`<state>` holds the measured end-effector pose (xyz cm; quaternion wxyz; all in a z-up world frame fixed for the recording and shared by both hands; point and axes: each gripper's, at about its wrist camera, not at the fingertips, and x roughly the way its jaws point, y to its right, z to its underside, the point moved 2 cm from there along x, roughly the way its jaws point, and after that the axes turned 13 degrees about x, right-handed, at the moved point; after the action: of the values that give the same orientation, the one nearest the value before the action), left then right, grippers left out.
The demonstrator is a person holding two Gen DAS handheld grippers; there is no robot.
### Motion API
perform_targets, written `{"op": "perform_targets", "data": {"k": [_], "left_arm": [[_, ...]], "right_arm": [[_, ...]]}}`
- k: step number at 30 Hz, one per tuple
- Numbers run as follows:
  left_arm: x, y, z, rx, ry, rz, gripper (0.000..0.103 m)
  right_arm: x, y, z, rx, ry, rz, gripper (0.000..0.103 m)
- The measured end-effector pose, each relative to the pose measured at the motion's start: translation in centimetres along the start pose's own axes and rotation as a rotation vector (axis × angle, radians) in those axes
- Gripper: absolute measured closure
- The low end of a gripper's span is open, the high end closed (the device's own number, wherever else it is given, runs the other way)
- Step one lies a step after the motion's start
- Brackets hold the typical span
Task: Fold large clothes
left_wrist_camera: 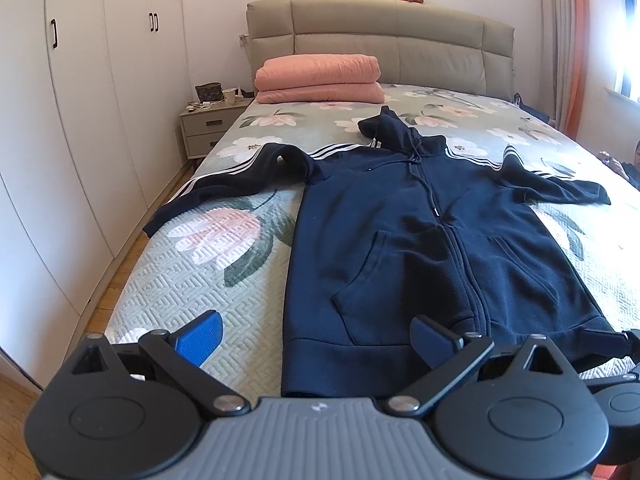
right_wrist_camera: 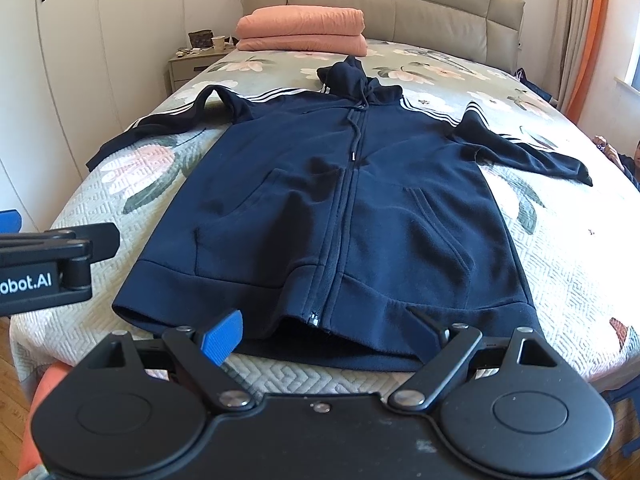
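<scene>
A navy zip hoodie (left_wrist_camera: 420, 248) with white shoulder stripes lies flat, front up, on the bed, sleeves spread to both sides and hood toward the headboard. It also shows in the right wrist view (right_wrist_camera: 340, 208). My left gripper (left_wrist_camera: 316, 336) is open and empty, hovering just before the hem's left part. My right gripper (right_wrist_camera: 324, 332) is open and empty, just above the hem near the zip's bottom end. The left gripper shows at the left edge of the right wrist view (right_wrist_camera: 60, 260).
The bed (left_wrist_camera: 192, 280) has a floral quilted cover. A folded pink blanket (left_wrist_camera: 318, 78) lies by the grey headboard. A nightstand (left_wrist_camera: 208, 124) with small items and white wardrobes (left_wrist_camera: 80, 120) stand left. A person's hands (right_wrist_camera: 612, 152) show at the far right.
</scene>
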<state>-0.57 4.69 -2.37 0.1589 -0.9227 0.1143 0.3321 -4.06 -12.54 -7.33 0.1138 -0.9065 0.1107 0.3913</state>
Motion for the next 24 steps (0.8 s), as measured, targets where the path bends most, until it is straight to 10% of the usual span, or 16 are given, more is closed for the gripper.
{"op": "perform_targets", "data": {"k": [24], "left_arm": [[0.4, 0.4, 0.0, -0.020, 0.021, 0.013, 0.002]], "right_arm": [[1.9, 1.3, 0.2, 0.050, -0.050, -0.011, 0.001]]}}
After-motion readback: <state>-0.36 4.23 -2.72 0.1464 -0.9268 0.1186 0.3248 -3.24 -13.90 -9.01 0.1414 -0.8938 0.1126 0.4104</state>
